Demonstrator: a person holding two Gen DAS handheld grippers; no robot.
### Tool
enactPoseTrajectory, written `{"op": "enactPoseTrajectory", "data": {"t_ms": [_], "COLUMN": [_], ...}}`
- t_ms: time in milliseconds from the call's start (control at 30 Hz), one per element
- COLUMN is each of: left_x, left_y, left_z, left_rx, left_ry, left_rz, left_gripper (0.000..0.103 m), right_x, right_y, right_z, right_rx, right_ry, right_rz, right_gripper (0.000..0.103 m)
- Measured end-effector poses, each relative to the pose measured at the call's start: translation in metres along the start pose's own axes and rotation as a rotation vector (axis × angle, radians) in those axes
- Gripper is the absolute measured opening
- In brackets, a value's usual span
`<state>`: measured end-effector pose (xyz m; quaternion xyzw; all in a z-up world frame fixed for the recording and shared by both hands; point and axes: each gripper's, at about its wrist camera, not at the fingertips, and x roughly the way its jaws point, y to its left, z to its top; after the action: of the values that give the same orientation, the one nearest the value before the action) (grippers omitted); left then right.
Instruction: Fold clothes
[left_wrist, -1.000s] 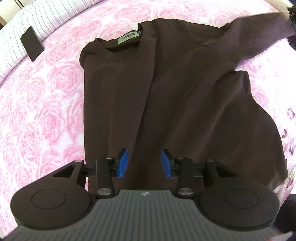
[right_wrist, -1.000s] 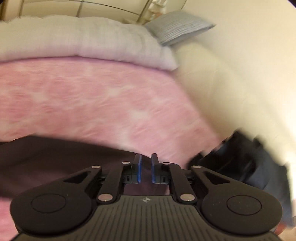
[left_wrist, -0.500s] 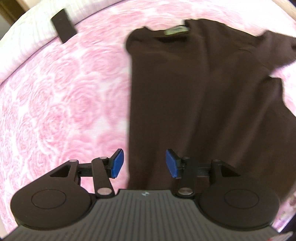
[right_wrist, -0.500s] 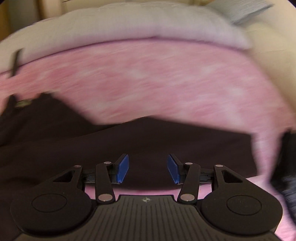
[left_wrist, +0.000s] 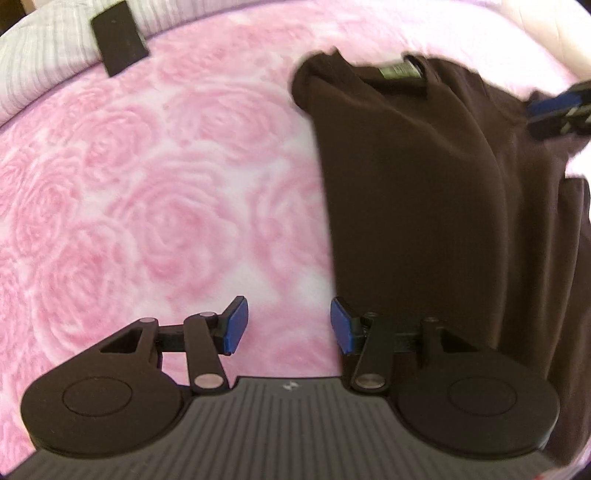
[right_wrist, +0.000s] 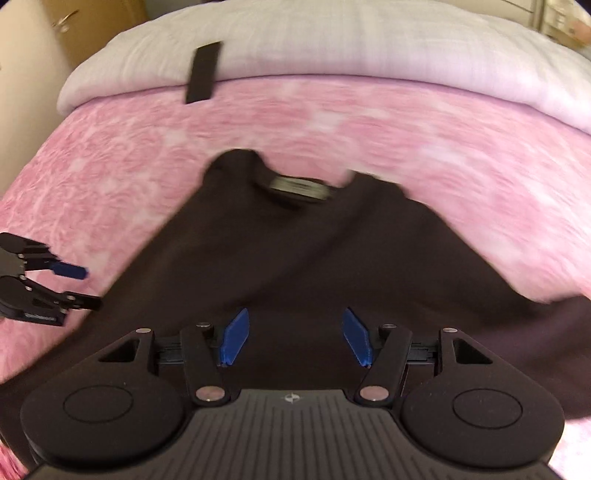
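On the pink bedspread (left_wrist: 147, 221), both tools, left (left_wrist: 288, 328) and right (right_wrist: 295, 336), gape empty over the brown shirt (right_wrist: 295, 258).

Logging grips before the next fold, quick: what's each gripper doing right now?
Left gripper: open, empty, over the pink blanket.
Right gripper: open, jaws just widening, empty, above the brown shirt.

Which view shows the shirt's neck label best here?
The right wrist view: the neck label sits near centre, facing the camera inside the collar of the dark brown shirt, though blurred. The left wrist view shows the label smaller, near the top edge, and also blurred.
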<state>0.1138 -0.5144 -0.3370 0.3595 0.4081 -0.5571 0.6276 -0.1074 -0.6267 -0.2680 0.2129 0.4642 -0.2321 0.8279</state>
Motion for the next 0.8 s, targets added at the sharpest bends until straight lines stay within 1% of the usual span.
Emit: {"op": "enactPoseTrajectory", "data": {"t_ms": [100,200,300,333,367,400,433,467,533,633,733,800], "left_x": [-0.008,-0.014,-0.018,-0.019,-0.021,-0.022,-0.022,-0.022,-0.017,-0.008,0.008,0.026], "left_y": [0.024,0.048,0.066,0.069,0.072,0.075,0.076,0.078,0.076,0.07,0.054,0.04], "left_z": [-0.004,-0.018,-0.036,-0.04,-0.044,-0.048,-0.05,-0.051,-0.048,-0.031,-0.006,0.013], "left_rx": [-0.052,-0.129,-0.191,-0.191,-0.192,-0.192,-0.185,-0.179,-0.168,-0.134,-0.093,-0.075], "left_ry": [-0.05,-0.076,-0.074,-0.072,-0.071,-0.07,-0.069,-0.069,-0.07,-0.089,-0.11,-0.096], "left_rz": [-0.004,-0.002,-0.001,0.005,0.01,0.015,0.018,0.018,0.01,-0.014,-0.063,-0.125], "left_gripper": [0.044,0.044,0.044,0.044,0.044,0.044,0.044,0.044,0.044,0.044,0.044,0.044], "right_x": [0.032,0.064,0.096,0.106,0.115,0.121,0.124,0.125,0.111,0.085,0.052,0.037], "right_y": [0.045,0.092,0.129,0.138,0.146,0.15,0.15,0.148,0.133,0.106,0.073,0.047], "right_z": [0.024,0.041,0.047,0.046,0.045,0.043,0.041,0.04,0.037,0.032,0.024,0.014], "right_rx": [-0.04,-0.096,-0.168,-0.199,-0.233,-0.253,-0.258,-0.255,-0.224,-0.173,-0.117,-0.067], "right_ry": [0.021,0.044,0.082,0.099,0.118,0.126,0.134,0.143,0.137,0.12,0.105,0.117], "right_rz": [0.031,0.044,0.008,-0.017,-0.049,-0.078,-0.095,-0.102,-0.102,-0.107,-0.144,-0.181], "right_gripper": [0.06,0.061,0.062,0.062,0.059,0.037,0.024,0.0,0.0,0.0,0.0,0.0]}}
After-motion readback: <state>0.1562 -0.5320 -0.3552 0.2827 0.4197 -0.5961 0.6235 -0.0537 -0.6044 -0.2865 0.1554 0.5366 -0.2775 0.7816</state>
